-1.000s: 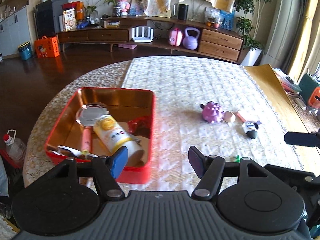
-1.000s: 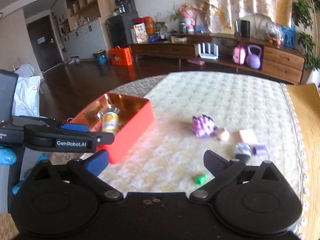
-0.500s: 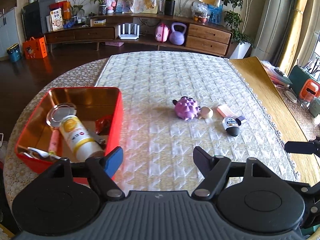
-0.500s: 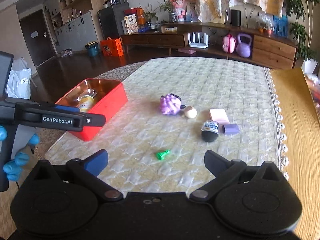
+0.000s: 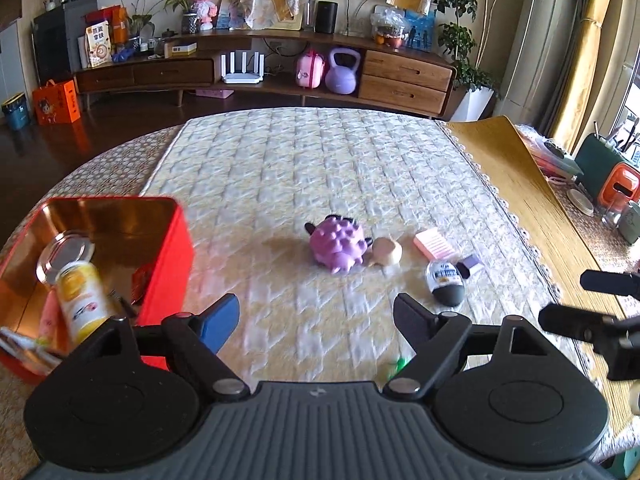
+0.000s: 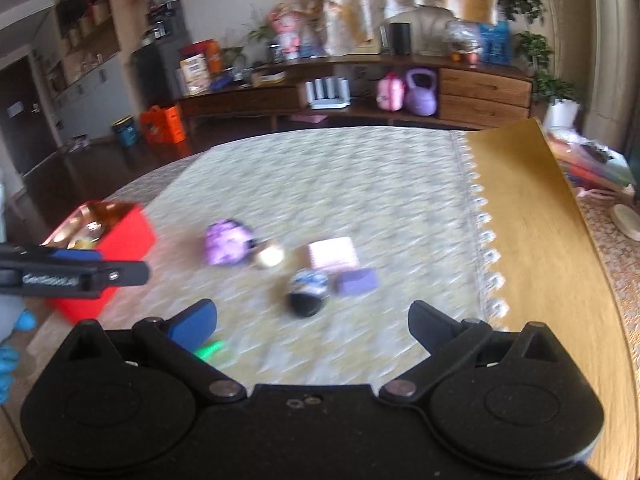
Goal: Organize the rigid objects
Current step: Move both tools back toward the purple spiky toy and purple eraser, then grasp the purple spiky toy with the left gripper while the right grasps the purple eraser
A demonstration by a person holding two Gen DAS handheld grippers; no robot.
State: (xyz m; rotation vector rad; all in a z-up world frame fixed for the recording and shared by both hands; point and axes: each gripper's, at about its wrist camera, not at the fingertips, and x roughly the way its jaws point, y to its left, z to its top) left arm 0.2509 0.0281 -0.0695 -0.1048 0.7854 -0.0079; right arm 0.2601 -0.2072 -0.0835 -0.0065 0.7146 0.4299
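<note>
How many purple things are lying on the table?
2: the bumpy purple toy in the middle of the cloth, and a small purple block to its right, beside the black-and-white egg-shaped thing. None looks hidden.

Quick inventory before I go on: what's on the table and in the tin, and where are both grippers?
tin: 1, red, gold inside, table's left edge
can: 1, yellow and white, lying in the tin
lid: 1, silver, in the tin behind the can
spiky toy: 1, purple, mid-table
ball: 1, beige, touching the toy's right side
pad: 1, pink, right of the ball
egg-shaped thing: 1, black and white, in front of the pad
block: 1, purple, beside the egg-shaped thing
green piece: 1, near table edge
tablecloth: 1, cream, quilted
left gripper: jaws opening, nothing between
right gripper: open, empty
</note>
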